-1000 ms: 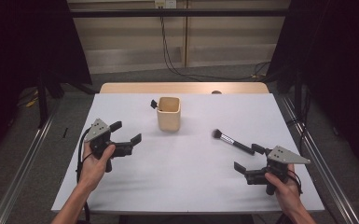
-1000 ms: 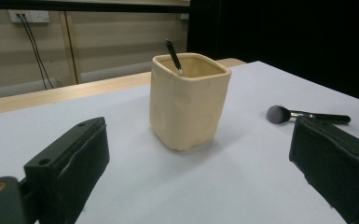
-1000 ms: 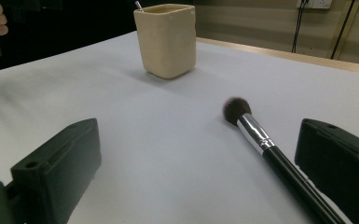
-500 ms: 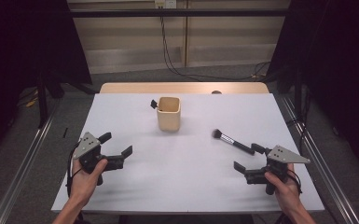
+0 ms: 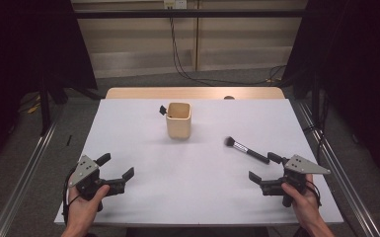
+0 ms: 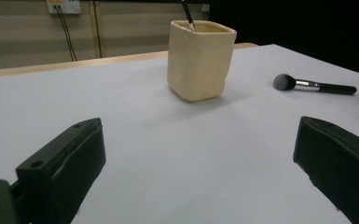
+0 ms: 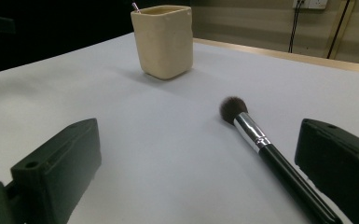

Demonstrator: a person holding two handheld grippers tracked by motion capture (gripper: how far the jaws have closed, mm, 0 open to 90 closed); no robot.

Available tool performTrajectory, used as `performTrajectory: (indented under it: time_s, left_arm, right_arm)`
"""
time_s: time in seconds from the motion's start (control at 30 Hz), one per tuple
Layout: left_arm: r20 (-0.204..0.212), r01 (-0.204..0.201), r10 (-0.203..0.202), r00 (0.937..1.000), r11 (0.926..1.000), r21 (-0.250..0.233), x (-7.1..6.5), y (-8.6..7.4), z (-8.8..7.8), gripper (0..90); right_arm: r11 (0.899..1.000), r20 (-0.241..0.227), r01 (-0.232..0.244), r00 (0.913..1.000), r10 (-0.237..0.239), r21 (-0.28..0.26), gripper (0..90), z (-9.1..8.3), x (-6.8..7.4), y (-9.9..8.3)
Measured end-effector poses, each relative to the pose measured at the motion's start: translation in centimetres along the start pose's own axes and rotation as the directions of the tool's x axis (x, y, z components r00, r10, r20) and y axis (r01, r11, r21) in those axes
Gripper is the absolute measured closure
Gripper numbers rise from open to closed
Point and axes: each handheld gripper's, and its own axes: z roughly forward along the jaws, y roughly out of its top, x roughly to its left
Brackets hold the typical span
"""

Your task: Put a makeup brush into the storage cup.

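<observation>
We see the makeup brush [image 7: 272,158] handle cut off at 5 o'clock; the cup [image 6: 200,59] hides most of a dark item inside it.

Most of the table [image 5: 192,197] lies bare. 2 things stand in the way: the cream cup [image 5: 179,120] near the middle of the far edge, and the makeup brush [image 5: 247,149] lying flat toward the right edge, just ahead of the right gripper [image 5: 261,168]. The whole left half is open.
</observation>
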Motion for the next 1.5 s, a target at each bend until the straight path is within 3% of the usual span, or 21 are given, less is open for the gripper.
performTrajectory:
  time_s: [0.1,0.23,0.37,0.43,0.53,0.63,0.73,0.93,1.1,1.23,1.5]
  left_arm:
    - [-0.031,-0.009,0.008,0.9995,0.9999,-0.015,0.1,-0.1,-0.6,2.3]
    - [-0.039,-0.008,0.008,0.9992,1.0,-0.002,0.1,-0.5,-0.9,2.3]
    - [-0.03,-0.029,0.029,0.9991,0.9996,0.005,0.1,-0.7,-1.2,2.6]
    - [-0.028,-0.003,0.003,0.9996,1.0,-0.003,-0.1,-1.0,-1.2,2.8]
    - [-0.027,-0.021,0.02,0.9994,0.9998,-0.008,-0.2,-0.9,-1.5,2.9]
    - [-0.027,-0.008,0.007,0.9996,0.9999,-0.012,-0.2,-0.8,-1.6,2.8]
    - [-0.01,-0.027,0.027,0.9996,0.9996,0.012,-0.4,-0.9,-1.4,2.9]
    - [0.005,-0.029,0.029,0.9996,0.9994,0.018,-0.5,-1.0,-1.1,4.4]
    - [0.005,-0.039,0.039,0.9992,0.9991,0.019,-0.6,-1.0,-1.5,4.4]
    - [0.014,-0.044,0.044,0.9989,0.9986,0.028,-0.6,-1.0,-1.3,5.6]
    - [0.017,-0.047,0.046,0.9988,0.9987,0.02,-0.9,-1.0,-1.4,4.5]
  right_arm:
    - [1.0,0.005,0.0,1.0,0.0,-0.001,0.4,-0.1,-0.1,0.0]
    - [1.0,0.008,-0.003,1.0,0.004,-0.008,0.4,-0.1,-0.1,0.0]
    - [1.0,0.007,0.002,1.0,-0.002,-0.006,0.4,-0.1,-0.1,0.1]
    - [1.0,0.011,0.001,0.9999,-0.001,-0.007,0.4,-0.1,-0.2,0.1]
    - [1.0,0.01,0.002,0.9999,-0.001,-0.013,0.3,-0.1,-0.3,0.2]
    - [1.0,0.007,0.004,1.0,-0.004,-0.016,0.4,0.1,-0.3,0.4]
    - [1.0,0.008,0.0,1.0,0.001,-0.022,0.3,0.2,-0.4,0.6]
    - [0.999,0.009,-0.01,0.9999,0.011,-0.048,0.9,0.6,-0.7,1.5]
    - [0.999,0.01,-0.006,0.9999,0.007,-0.033,0.9,1.1,-1.1,2.1]
    - [0.999,0.014,-0.035,0.9993,0.035,-0.013,1.0,2.0,-1.9,2.8]
    - [1.0,0.019,-0.012,0.9998,0.012,0.025,1.2,3.0,-2.7,4.0]
